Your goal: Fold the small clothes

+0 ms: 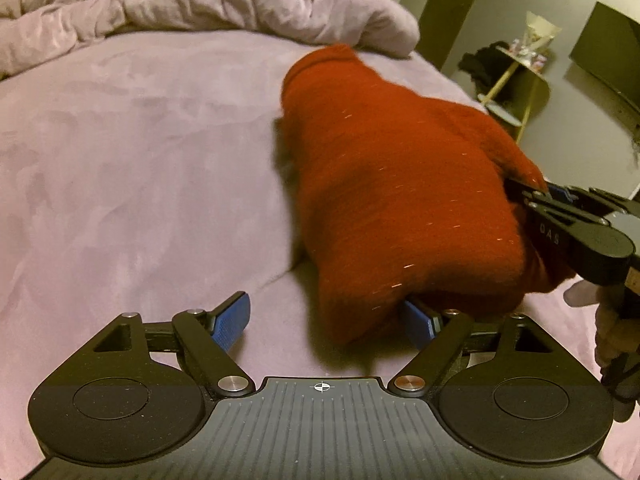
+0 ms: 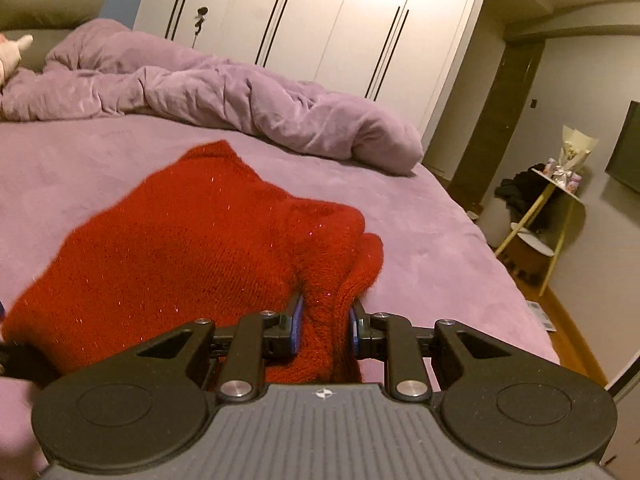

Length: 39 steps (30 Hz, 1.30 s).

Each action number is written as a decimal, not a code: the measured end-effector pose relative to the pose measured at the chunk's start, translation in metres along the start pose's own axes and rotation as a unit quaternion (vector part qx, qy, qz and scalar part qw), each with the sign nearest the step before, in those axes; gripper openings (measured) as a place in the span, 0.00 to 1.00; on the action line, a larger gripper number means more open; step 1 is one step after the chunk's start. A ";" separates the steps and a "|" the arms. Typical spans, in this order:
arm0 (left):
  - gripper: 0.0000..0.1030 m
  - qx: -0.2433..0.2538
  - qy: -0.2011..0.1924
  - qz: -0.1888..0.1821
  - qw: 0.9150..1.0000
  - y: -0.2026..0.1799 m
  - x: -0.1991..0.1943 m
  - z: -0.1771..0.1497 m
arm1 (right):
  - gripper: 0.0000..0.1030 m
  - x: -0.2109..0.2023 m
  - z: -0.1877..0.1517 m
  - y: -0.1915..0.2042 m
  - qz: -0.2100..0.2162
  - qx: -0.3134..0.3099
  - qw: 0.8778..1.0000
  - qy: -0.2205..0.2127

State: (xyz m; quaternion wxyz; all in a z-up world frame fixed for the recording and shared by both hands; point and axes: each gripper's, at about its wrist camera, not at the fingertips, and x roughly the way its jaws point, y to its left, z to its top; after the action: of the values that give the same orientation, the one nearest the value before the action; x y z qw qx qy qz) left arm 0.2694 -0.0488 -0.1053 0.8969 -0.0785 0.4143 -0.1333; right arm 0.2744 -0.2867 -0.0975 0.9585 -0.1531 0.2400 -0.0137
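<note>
A red knit garment (image 1: 400, 184) with sparkly threads is lifted in a bundle over the purple bed (image 1: 140, 160). My left gripper (image 1: 324, 316) is open; its right pad sits under the garment's near edge, its left pad is free. My right gripper (image 1: 532, 196) enters from the right and is shut on the garment's right edge. In the right wrist view the right gripper (image 2: 324, 324) clamps a thick fold of the red garment (image 2: 192, 248) between its blue pads, the rest spreading left over the bed (image 2: 432, 248).
A crumpled purple duvet (image 2: 224, 96) lies along the far side of the bed. White wardrobes (image 2: 320, 20) stand behind. A small side table (image 2: 556, 196) with items stands on the floor to the right, past the bed's edge.
</note>
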 end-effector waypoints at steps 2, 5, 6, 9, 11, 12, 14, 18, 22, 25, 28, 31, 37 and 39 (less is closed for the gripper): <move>0.83 -0.004 0.007 0.004 1.000 0.003 0.003 0.000 | 0.20 0.010 -0.006 -0.003 0.003 0.014 1.000 0.011; 0.84 -0.021 0.016 -0.007 1.000 0.006 0.006 0.001 | 0.21 0.023 -0.016 -0.011 0.020 0.046 0.999 0.020; 0.84 -0.023 0.019 -0.009 1.000 0.008 0.008 0.002 | 0.21 0.029 -0.021 -0.014 0.023 0.055 0.998 0.024; 0.87 -0.033 0.028 -0.017 0.999 0.011 0.012 0.001 | 0.22 0.042 -0.035 -0.025 0.036 0.089 0.995 0.017; 0.86 -0.040 0.040 -0.018 0.998 0.016 0.011 0.001 | 0.31 0.041 -0.035 -0.035 0.047 0.113 0.992 0.016; 0.86 -0.038 0.042 -0.019 0.998 0.017 0.008 0.001 | 0.38 0.038 -0.034 -0.041 0.047 0.121 0.991 0.019; 0.86 -0.023 0.040 -0.020 0.999 0.022 -0.002 0.001 | 0.54 0.028 -0.032 -0.053 0.040 0.146 0.988 0.027; 0.86 -0.015 0.020 -0.004 1.000 0.038 -0.029 0.005 | 0.54 0.000 -0.022 -0.063 0.004 0.176 0.984 0.018; 0.87 -0.044 -0.004 -0.001 0.999 0.047 -0.044 0.013 | 0.37 -0.014 -0.004 -0.056 0.060 0.214 0.975 -0.006; 0.87 -0.050 -0.010 -0.001 0.999 0.041 -0.043 0.019 | 0.17 -0.007 0.010 -0.025 0.127 0.184 0.975 -0.004; 0.87 -0.054 -0.011 0.000 0.998 0.033 -0.037 0.022 | 0.13 0.006 0.021 0.006 0.154 0.151 0.976 -0.004; 0.87 -0.058 -0.013 0.000 0.998 0.029 -0.032 0.028 | 0.13 0.028 0.013 0.021 0.148 0.137 0.979 0.026; 0.87 -0.062 -0.014 -0.002 0.998 0.030 -0.025 0.036 | 0.03 0.039 -0.016 0.017 0.142 0.123 0.982 0.022; 0.87 -0.063 -0.008 -0.013 0.998 0.031 -0.025 0.031 | 0.03 0.030 -0.013 0.008 0.144 0.150 0.978 0.030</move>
State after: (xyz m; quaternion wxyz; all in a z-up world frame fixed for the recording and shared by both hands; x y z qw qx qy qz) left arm 0.2829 -0.0112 -0.0749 0.8917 -0.1411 0.4134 -0.1184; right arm 0.2942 -0.2853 -0.1242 0.9547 0.0295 0.2838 0.0841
